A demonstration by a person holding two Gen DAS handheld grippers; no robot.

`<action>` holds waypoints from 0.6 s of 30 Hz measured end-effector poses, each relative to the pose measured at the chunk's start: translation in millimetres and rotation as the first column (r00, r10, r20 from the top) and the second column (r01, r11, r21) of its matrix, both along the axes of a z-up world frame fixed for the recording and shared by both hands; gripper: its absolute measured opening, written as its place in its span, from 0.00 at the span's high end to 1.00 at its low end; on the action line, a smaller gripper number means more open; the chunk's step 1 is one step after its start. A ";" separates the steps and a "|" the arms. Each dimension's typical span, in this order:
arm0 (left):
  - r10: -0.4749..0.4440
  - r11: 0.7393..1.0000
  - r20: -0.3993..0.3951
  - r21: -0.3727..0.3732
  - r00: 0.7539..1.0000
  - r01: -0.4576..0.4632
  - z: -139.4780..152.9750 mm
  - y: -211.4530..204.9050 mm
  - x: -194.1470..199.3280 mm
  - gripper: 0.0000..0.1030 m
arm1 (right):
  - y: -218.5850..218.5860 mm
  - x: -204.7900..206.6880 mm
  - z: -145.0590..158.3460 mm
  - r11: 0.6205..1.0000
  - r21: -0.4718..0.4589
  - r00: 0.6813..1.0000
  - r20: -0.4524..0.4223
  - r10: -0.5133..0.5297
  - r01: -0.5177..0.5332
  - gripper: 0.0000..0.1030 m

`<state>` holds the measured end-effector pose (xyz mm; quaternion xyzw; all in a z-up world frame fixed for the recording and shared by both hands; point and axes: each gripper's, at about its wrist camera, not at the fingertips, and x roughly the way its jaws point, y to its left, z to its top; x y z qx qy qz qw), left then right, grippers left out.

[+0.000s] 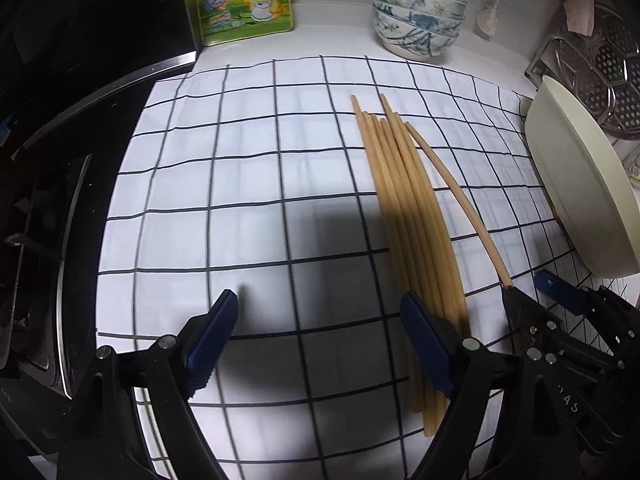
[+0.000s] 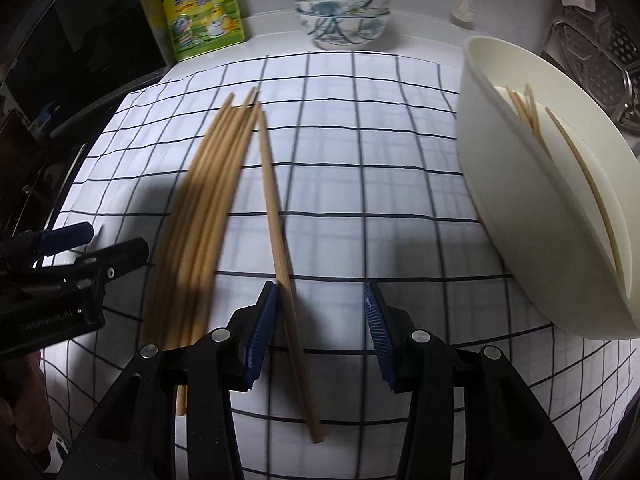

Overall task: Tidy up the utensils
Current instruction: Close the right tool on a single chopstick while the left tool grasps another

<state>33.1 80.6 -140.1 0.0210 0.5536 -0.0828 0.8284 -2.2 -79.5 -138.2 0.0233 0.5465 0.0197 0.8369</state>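
Note:
Several wooden chopsticks [image 1: 404, 216] lie bundled on a white cloth with a black grid [image 1: 240, 200]; the bundle also shows in the right wrist view [image 2: 208, 200]. One chopstick [image 2: 280, 240] lies apart, between the jaws of my right gripper [image 2: 320, 332], close to the left pad [image 2: 260, 336]. The right gripper is open. It also shows in the left wrist view [image 1: 532, 292], with the lone chopstick [image 1: 460, 200] running up to it. My left gripper [image 1: 320, 340] is open and empty, its right finger over the bundle's near end. A cream container [image 2: 520, 220] at the right holds several chopsticks.
A stack of patterned bowls [image 1: 418, 20] and a yellow-green pouch [image 1: 240, 0] stand at the back. A black stove [image 1: 48, 200] borders the cloth's left side. A metal rack with a perforated steamer [image 1: 600, 72] stands at the far right. The cream container also shows in the left wrist view [image 1: 580, 184].

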 end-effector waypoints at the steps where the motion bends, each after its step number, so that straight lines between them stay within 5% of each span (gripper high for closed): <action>1: -0.006 1.000 -0.001 0.006 1.000 0.006 -1.1 -2.9 0.1 0.21 | -1.3 0.2 -0.1 1.000 0.002 1.000 0.000 -0.002 0.002 0.58; 18: 0.026 0.996 0.018 0.080 1.000 -0.027 -4.8 7.0 -1.5 0.15 | -5.2 7.7 4.2 0.999 0.032 1.000 0.014 0.009 -0.009 0.56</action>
